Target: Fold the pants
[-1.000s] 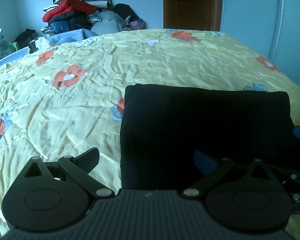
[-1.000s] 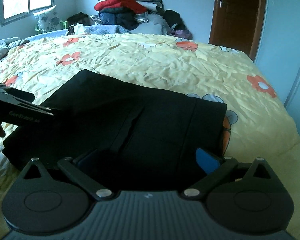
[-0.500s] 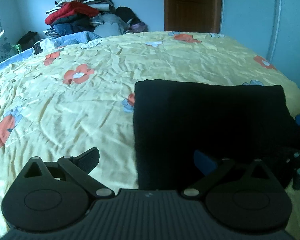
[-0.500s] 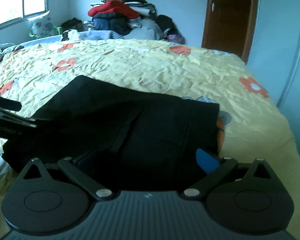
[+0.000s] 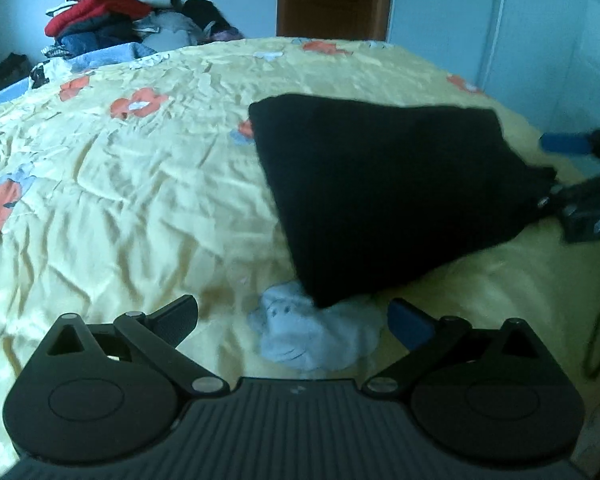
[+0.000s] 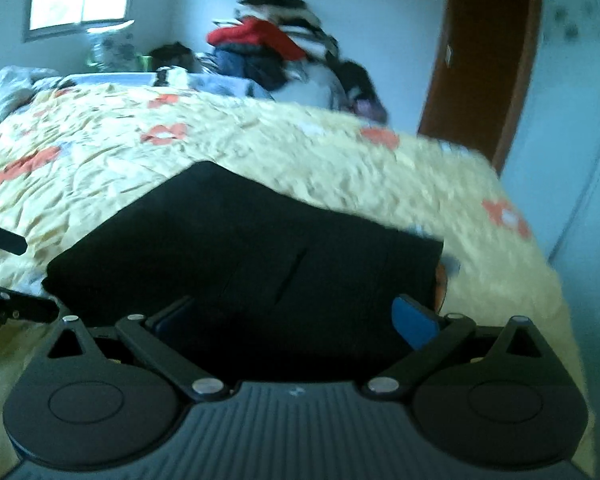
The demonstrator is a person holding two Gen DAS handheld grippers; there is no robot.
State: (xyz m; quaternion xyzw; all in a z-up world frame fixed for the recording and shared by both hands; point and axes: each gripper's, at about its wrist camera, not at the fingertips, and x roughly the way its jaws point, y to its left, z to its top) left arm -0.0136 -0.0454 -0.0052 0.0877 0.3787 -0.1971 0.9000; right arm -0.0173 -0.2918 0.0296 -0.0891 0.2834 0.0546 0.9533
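One pair of black pants [image 5: 384,196], folded into a flat soft rectangle, lies on the bed [image 5: 120,184], on its crinkled yellow flowered cover. Two hand-held grippers: left [image 5: 294,318] spread open over the cover, right [image 6: 296,316] spread open, empty, over the pants.

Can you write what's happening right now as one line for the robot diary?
step: fold pants | pants: folded, flat on bed | left gripper: open, clear of pants | right gripper: open, over pants

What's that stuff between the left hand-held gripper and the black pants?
A pale blue flower print on the yellow bedspread lies between the left hand-held gripper and the folded black pants, partly tucked under their near corner. The left wrist view shows it.
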